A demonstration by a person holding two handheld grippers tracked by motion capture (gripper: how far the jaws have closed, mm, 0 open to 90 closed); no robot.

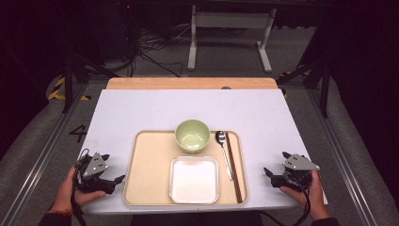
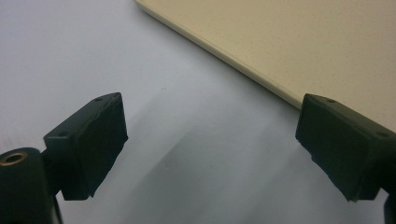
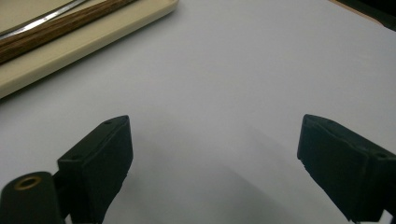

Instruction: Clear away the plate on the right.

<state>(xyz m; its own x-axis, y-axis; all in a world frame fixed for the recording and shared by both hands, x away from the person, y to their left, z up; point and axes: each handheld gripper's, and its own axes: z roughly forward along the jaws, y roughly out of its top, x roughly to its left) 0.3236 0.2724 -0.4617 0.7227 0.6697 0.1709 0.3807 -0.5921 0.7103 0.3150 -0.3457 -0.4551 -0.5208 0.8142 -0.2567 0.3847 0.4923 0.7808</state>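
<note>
We hold two grippers low at the near edge of a white table [image 1: 141, 108], one each side of a beige tray [image 1: 150, 165]. The left gripper [image 1: 114, 181] sits just beside the tray's left rim, near its front corner; jaws spread wide, nothing btwn them, only bare tabletop. In the left gripper view the tray's edge [image 2: 261, 70] runs diagonally past the right jaw. The right gripper [image 1: 269, 175] rests a bit further from the tray's right rim, jaws also wide apart and empty, tips aimed in toward the tray.

On the tray: a green bowl [image 1: 192, 135] at the back edge, centre; a white square plate [image 1: 194, 179] in front of it, near the front rim. Along the right side lie a metal spoon [image 1: 223, 150] and brown wooden chopsticks [image 1: 233, 165], side by side. Both have long axes running front-to-back, roughly parallel w/ the tray's right rim; spoon bowl points away from us, handle toward us. In the right gripper view the chopsticks [image 3: 60, 28] and spoon handle [image 3: 42, 18] cross the top-left corner.

A dark "4" [image 1: 78, 133] is marked on the grey floor left of the table. No brands or labels readable on the tableware.
</note>
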